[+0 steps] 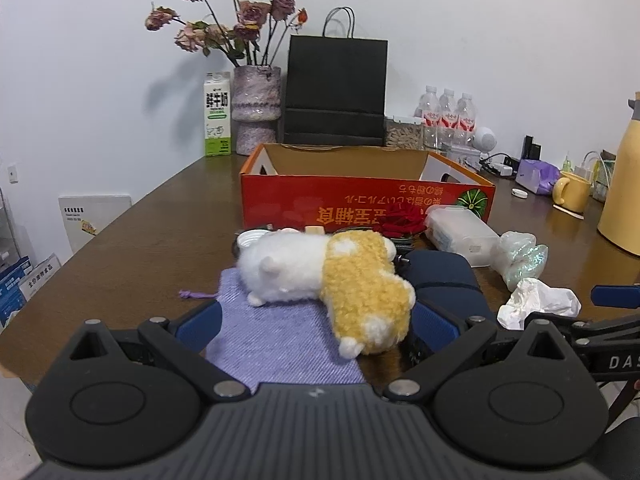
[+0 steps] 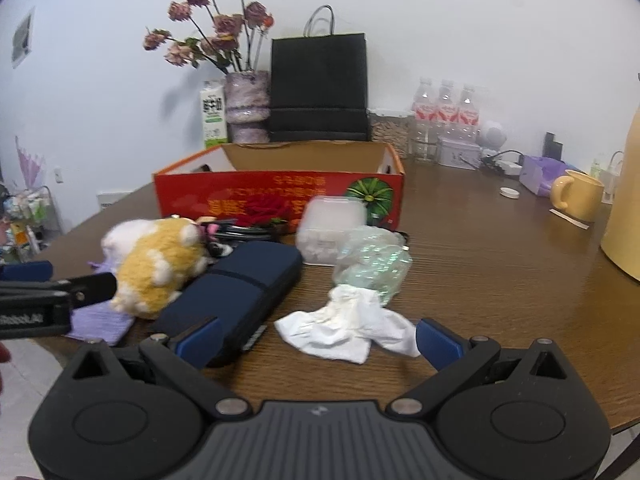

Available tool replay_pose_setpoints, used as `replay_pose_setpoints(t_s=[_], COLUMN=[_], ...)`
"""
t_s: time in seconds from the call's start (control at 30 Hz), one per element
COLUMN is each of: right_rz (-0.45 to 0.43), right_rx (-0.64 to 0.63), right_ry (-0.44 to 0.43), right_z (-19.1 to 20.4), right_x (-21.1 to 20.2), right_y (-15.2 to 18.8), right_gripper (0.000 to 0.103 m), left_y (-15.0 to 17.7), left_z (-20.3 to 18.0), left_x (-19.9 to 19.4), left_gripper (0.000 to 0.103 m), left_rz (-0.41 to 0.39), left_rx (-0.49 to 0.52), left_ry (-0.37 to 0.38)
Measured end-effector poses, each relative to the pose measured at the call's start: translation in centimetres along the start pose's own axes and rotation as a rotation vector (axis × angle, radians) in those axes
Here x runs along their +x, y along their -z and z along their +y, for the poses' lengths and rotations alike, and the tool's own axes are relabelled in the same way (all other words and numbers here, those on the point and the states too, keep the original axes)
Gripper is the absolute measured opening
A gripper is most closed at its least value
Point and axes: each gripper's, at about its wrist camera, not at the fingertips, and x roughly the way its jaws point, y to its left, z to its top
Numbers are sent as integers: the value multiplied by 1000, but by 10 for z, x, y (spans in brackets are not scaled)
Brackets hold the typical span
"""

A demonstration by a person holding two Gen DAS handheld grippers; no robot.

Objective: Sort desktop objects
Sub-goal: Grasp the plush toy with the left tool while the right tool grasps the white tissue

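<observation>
before the red box point(image 1: 360, 200), both the left gripper point(image 1: 316, 328) and right gripper point(image 2: 320, 340) (jaws spread wide, empty) face a plush toy point(image 1: 332, 280), navy case point(image 2: 240, 292) and crumpled tissue point(image 2: 352, 328).

1. The plush toy point(image 1: 332, 276) lies over the purple pouch point(image 1: 276, 344), so the pouch's far end is covered.
2. The dark blue case point(image 1: 444, 280) is half behind the plush in the left wrist view.
3. Small things between the plush and the red box point(image 1: 360, 204) are crowded together; apart from a red flower point(image 1: 402, 220), I cannot tell what they are.
4. The box's inside floor is hidden behind its front wall.
5. The yellow jug point(image 1: 624, 188) is cut off by the right edge.
6. The right wrist view is blurred; the milk carton point(image 2: 212, 116) print is unreadable.
7. The clutter point(image 2: 24, 216) at the far left is too small to name.
</observation>
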Motion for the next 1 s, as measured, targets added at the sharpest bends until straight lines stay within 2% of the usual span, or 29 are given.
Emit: replay_pose_setpoints(t_s=[0.17, 0.33, 0.43, 0.53, 0.6, 0.63, 0.7, 0.73, 0.77, 0.83, 0.9, 1.0], right_rz=[15, 40, 45, 59, 50, 46, 40, 38, 36, 29, 15, -8], right_rx=[1, 8, 14, 27, 20, 23, 28, 26, 23, 18, 18, 24], right_ry=[25, 24, 16, -4, -8, -18, -32, -37, -40, -46, -51, -52], right_z=[-9, -13, -16, -19, -18, -19, -19, -19, -19, -19, -19, -20], right_x=[22, 41, 46, 51, 50, 50, 47, 46, 44, 41, 37, 30], right_y=[-2, -3, -2, -1, 0, 0, 0, 1, 1, 1, 1, -1], right_gripper=[102, 96, 91, 82, 71, 68, 49, 44, 35, 26, 13, 11], left_y=[-9, -14, -14, -12, -11, -11, -9, -8, -7, -7, -8, -8], left_z=[-6, -12, -15, -18, -18, -18, -21, -22, -23, -23, -23, -21], left_x=[25, 49, 57, 60, 62, 63, 63, 63, 62, 61, 58, 53], left_gripper=[103, 103, 98, 88, 80, 73, 63, 57, 56, 55, 54, 53], left_rz=[45, 81, 96, 107, 112, 113, 119, 124, 121, 113, 105, 90], left_rx=[-24, -50, -60, -57, -69, -64, -54, -52, -50, -50, -48, -48], left_ry=[20, -3, 3, -2, -1, 6, 15, 22, 21, 18, 14, 16])
